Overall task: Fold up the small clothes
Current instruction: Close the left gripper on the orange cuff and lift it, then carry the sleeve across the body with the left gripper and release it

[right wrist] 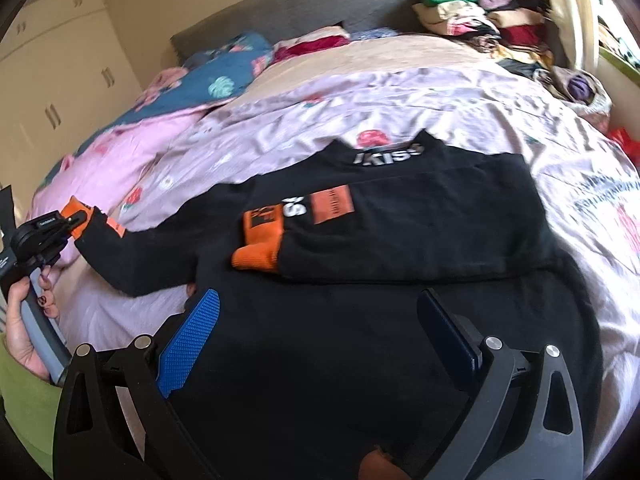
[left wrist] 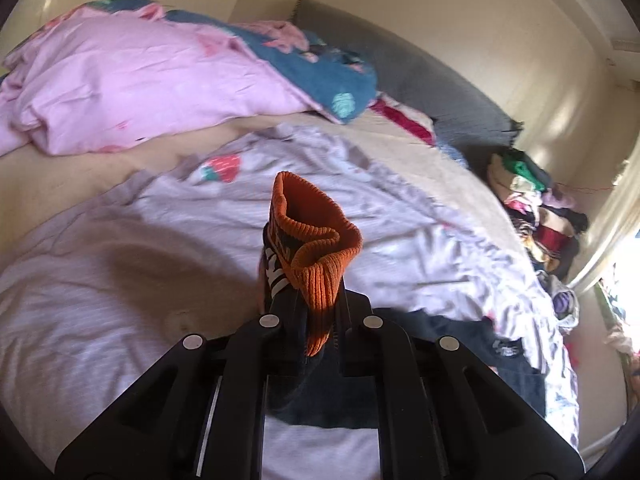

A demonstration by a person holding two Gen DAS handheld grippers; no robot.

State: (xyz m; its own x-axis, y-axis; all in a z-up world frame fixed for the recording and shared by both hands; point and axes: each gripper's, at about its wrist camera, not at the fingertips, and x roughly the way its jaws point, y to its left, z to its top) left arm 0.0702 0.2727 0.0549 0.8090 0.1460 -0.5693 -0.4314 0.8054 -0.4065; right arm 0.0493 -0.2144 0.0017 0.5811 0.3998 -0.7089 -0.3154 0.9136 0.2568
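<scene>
Black sweater (right wrist: 400,216) mid-bed, one sleeve folded across | left gripper (left wrist: 316,312) jaws clamped on other orange cuff (left wrist: 316,240) | right gripper (right wrist: 316,320) jaws wide, empty | hem probably unfolded.

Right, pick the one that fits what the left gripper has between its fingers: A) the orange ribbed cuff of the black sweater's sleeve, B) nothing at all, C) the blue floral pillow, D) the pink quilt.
A: the left gripper is shut on the orange ribbed cuff, and the right wrist view shows that cuff at the end of the black sweater sleeve stretched out to the side.
</scene>
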